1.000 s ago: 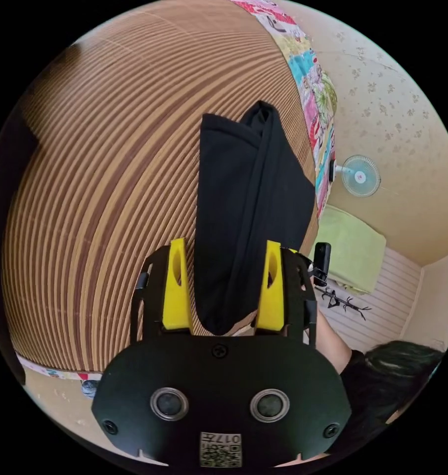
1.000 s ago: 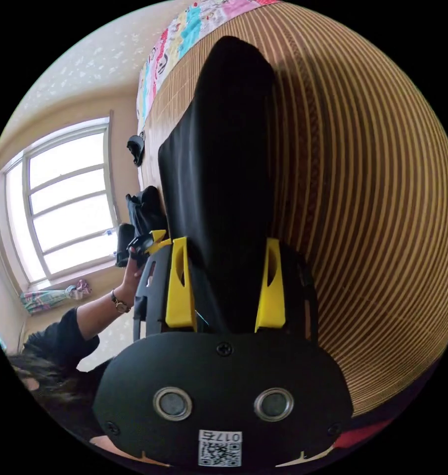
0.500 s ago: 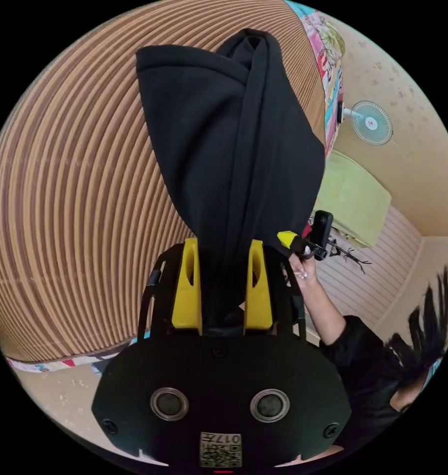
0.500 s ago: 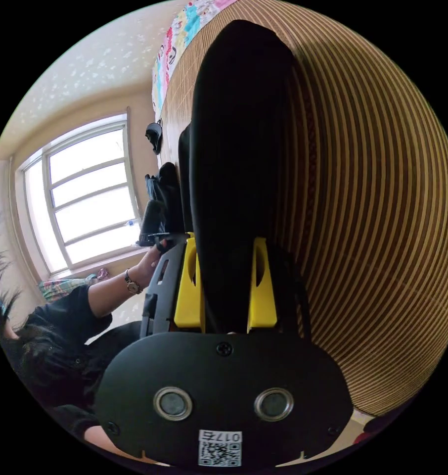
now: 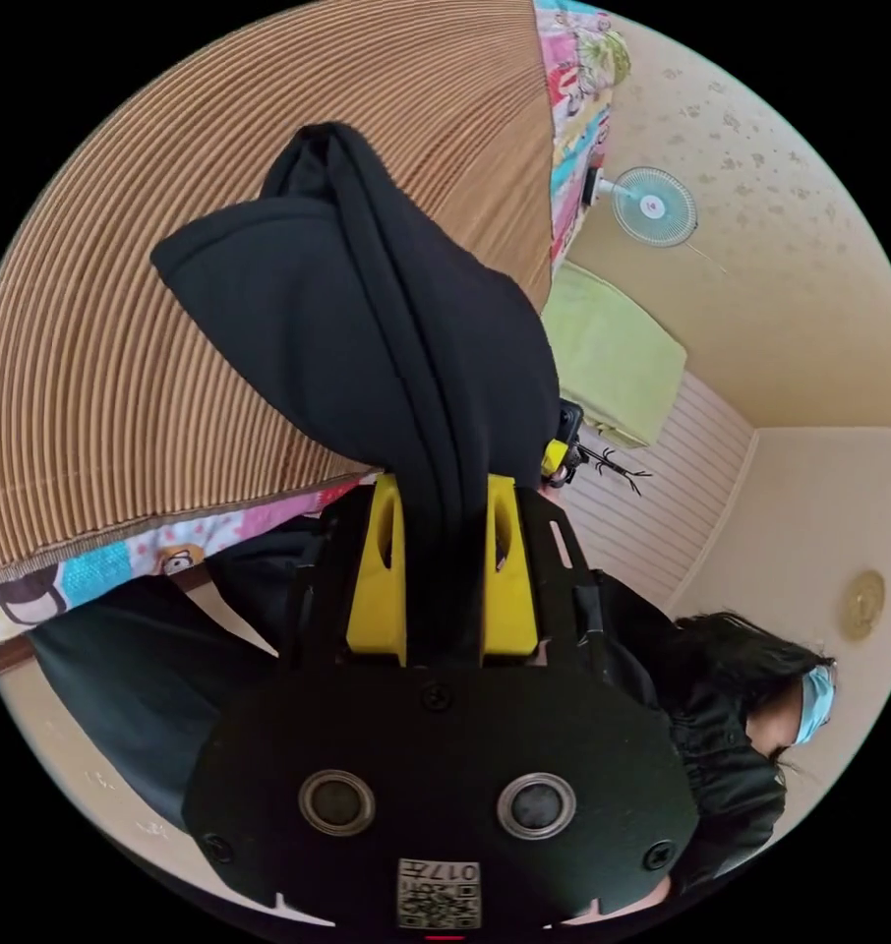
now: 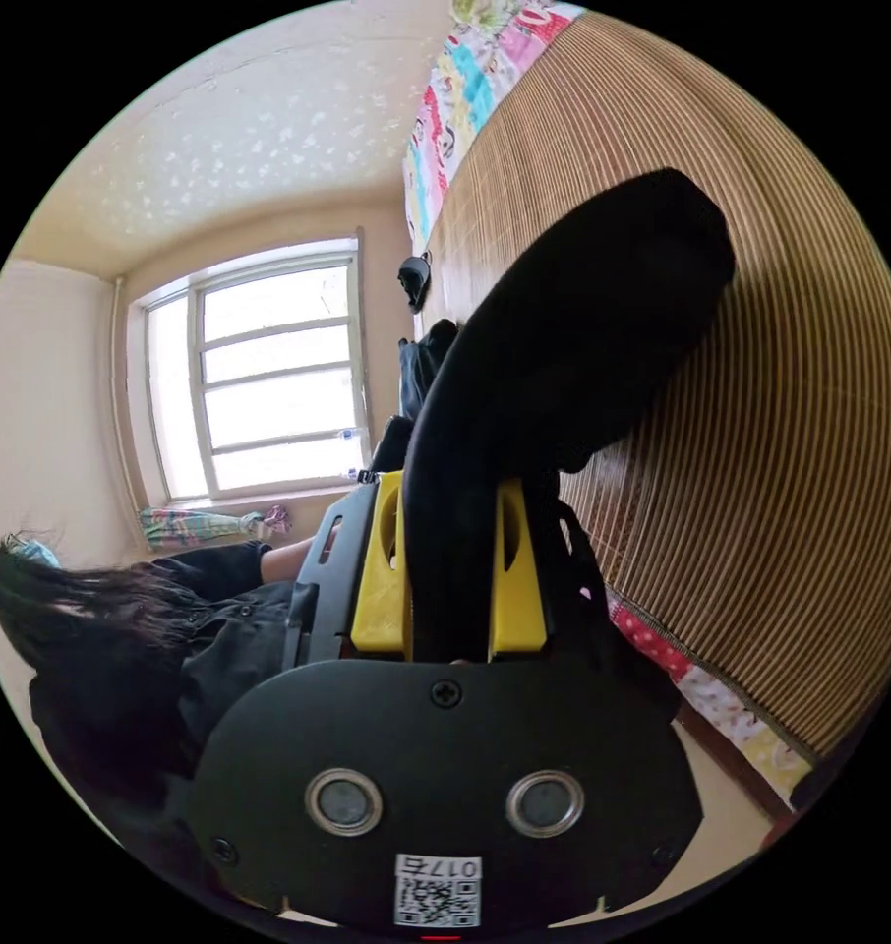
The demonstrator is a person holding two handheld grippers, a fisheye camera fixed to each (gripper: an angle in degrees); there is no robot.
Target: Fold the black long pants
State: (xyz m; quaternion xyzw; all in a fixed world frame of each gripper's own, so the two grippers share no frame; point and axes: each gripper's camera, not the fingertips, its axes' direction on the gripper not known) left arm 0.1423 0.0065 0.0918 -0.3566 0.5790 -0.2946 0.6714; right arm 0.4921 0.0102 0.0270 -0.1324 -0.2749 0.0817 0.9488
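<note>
Both grippers have lifted the black pants (image 5: 367, 324) off the striped mat (image 5: 101, 393) (toward 12 o'clock); left gripper (image 5: 444, 570) and right gripper (image 6: 448, 570) each clamp bunched fabric.

Bedroom: bed mat (image 5: 121, 393), wall fan (image 5: 652, 206), window (image 6: 268, 374).

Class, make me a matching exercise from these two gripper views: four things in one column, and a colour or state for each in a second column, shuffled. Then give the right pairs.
1. pants
2. mat
3. fan
4. left gripper

A. striped brown
B. shut on cloth
C. black, bunched
D. pale blue, against the wall

Pairs: 1-C, 2-A, 3-D, 4-B
</note>
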